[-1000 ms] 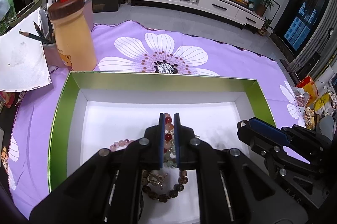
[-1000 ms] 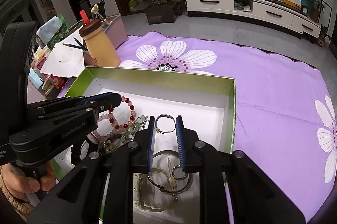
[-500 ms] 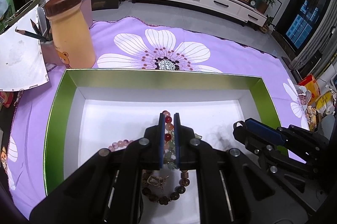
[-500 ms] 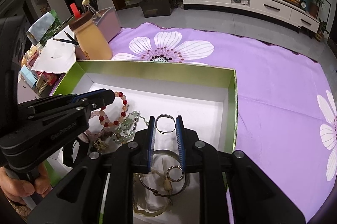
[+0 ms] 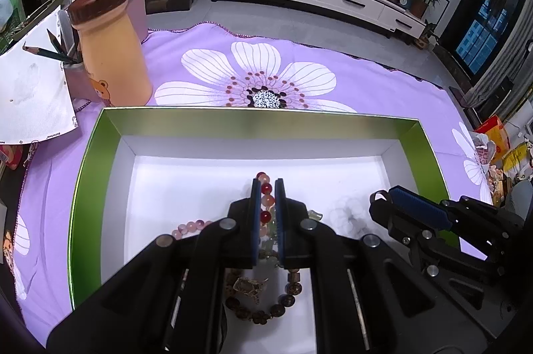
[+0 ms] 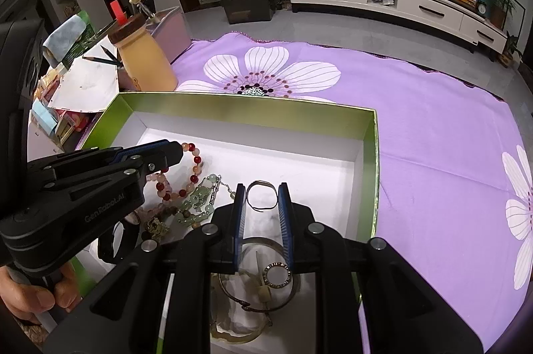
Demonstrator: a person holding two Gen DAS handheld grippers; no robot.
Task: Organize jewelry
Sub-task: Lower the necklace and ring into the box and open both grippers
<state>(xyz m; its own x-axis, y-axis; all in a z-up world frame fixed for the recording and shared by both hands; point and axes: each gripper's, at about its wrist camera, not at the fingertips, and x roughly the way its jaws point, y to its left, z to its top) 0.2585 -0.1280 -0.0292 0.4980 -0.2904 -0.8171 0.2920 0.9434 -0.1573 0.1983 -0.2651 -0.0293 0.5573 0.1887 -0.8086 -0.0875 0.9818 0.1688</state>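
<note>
Two grippers: both work inside the green-walled box (image 5: 90, 174) on the purple flower cloth (image 6: 433, 134).
Left gripper (image 5: 267, 187): pads clenched on the red-and-pink bead bracelet (image 5: 266, 197), which stands between them over the box's white floor.
Right gripper (image 6: 263, 197): fingers parted, a thin metal ring (image 6: 261, 195) lying between the tips; whether they touch it cannot be told.
Left wrist view only: a dark bead bracelet (image 5: 286, 294) with a brass charm, on the box floor beneath the left gripper.
Right wrist view only: a green jade strand (image 6: 200, 204) beside the bead bracelet, and bangles (image 6: 253, 297) with a studded ring pendant (image 6: 277, 275) at the box's near end.
Beyond the box: an orange bottle (image 5: 111, 51) with a brown cap at its far left corner.
</note>
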